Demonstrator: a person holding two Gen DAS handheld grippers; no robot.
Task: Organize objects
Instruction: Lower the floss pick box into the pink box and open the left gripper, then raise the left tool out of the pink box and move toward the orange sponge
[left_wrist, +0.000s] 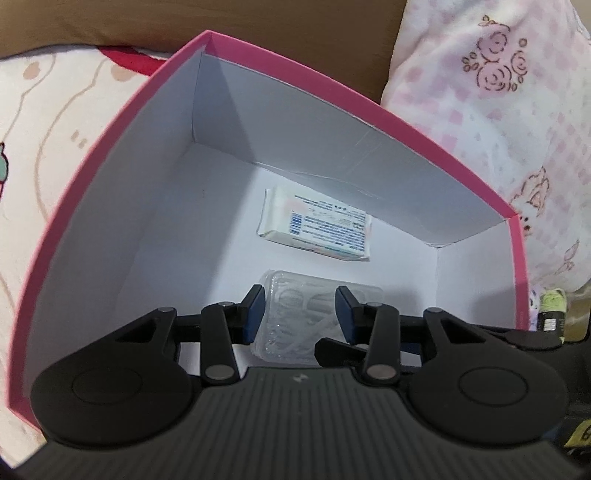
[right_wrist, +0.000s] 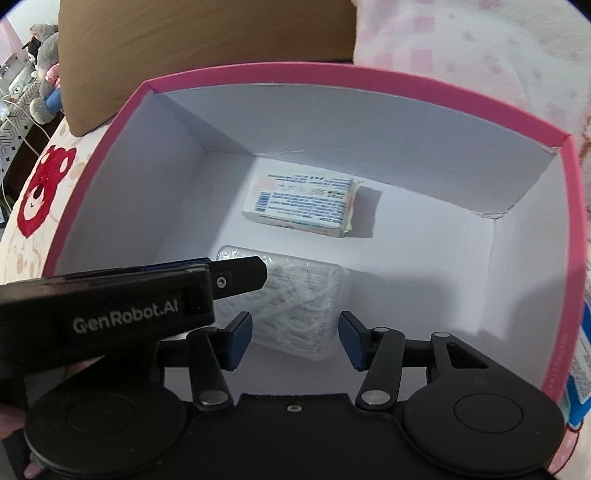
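Note:
A pink box (left_wrist: 110, 129) (right_wrist: 406, 74) with a white inside stands open on the bed. On its floor lie a white tissue pack (left_wrist: 317, 225) (right_wrist: 303, 206) and, nearer me, a clear plastic box of floss picks (left_wrist: 306, 295) (right_wrist: 299, 291). My right gripper (right_wrist: 291, 336) reaches down over the clear box, its blue pads against the box's two sides. One of its black fingers (left_wrist: 332, 347) shows in the left wrist view. My left gripper (left_wrist: 301, 314) (right_wrist: 255, 275) hangs just above the clear box's left part, jaws partly apart, holding nothing.
A brown board (left_wrist: 221, 18) stands behind the pink box. A pink fleece blanket (left_wrist: 498, 110) lies to the right and a cartoon-print sheet (left_wrist: 55, 129) to the left. A small green-capped bottle (left_wrist: 552, 310) and a blue-and-white pack (right_wrist: 580, 350) sit beside the box's right wall.

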